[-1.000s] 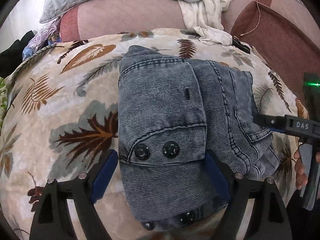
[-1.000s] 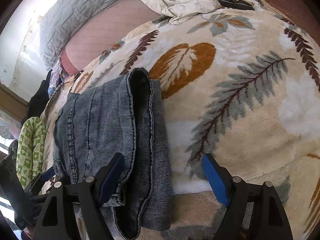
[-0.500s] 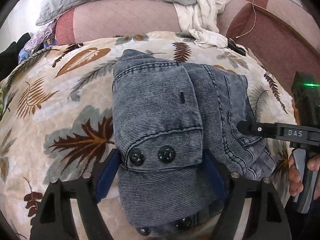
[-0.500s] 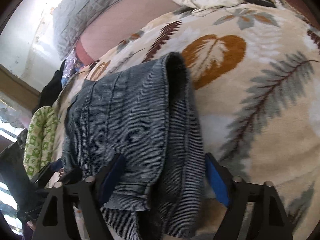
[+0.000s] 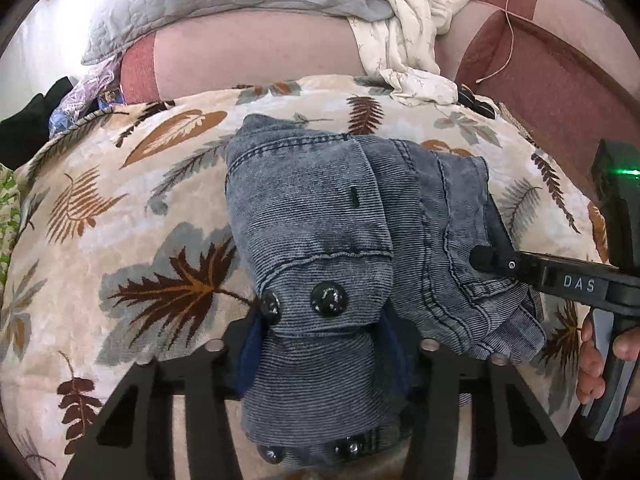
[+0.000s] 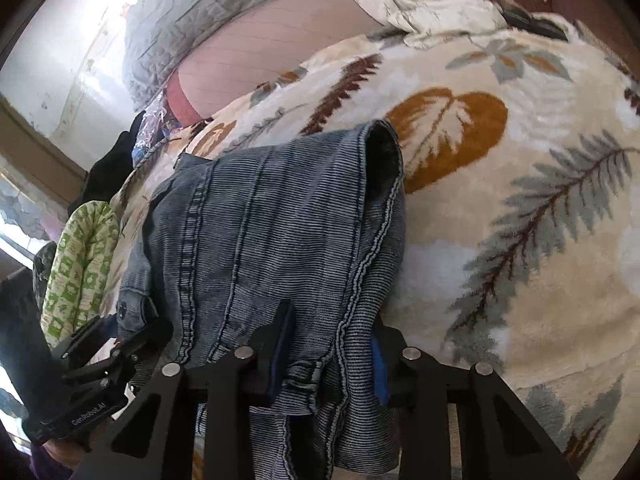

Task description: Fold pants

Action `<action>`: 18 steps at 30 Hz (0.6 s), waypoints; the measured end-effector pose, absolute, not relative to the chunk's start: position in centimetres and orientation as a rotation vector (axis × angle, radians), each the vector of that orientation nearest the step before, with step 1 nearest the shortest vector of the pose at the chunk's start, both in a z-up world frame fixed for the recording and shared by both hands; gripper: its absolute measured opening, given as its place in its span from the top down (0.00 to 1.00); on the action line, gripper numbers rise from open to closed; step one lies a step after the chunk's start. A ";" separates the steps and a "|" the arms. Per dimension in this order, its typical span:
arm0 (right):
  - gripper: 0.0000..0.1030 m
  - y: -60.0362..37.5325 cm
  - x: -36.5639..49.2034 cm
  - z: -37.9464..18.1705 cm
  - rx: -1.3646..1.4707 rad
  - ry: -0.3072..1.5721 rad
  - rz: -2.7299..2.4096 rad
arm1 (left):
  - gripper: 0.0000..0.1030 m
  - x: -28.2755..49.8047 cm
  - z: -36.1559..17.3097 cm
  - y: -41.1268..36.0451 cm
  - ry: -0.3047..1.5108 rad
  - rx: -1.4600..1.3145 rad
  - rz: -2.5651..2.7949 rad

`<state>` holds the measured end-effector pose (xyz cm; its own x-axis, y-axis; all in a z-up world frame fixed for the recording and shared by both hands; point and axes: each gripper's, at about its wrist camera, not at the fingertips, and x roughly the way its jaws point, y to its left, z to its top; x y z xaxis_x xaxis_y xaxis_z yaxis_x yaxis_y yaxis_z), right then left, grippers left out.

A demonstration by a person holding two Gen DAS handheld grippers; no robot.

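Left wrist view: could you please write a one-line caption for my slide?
Left hand-held gripper closing on the buttoned end of folded grey denim pants lying on a leaf-patterned blanket.

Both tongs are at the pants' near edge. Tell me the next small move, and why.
Probably finish closing both, then lift. The left tongs and right tongs are closing with the pants bunched between their pads, still lying on the leaf-print blanket.

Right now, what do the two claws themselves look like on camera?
Both match: black skeletal frames with triangular cutouts, silver rivets and blue pads on the fingers. The left claw shows "GenRobot.AI" lettering seen from the right wrist. The right claw has "DAS" on a black bar, a green light and a grey handle.
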<state>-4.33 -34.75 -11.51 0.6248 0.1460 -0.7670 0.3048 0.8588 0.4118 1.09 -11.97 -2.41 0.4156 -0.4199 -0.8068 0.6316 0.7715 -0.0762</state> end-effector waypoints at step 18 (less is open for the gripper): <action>0.72 -29.4 -4.0 -6.8 0.380 0.776 0.006 | 0.62 -1.1 2.2 -7.8 0.827 0.222 -0.609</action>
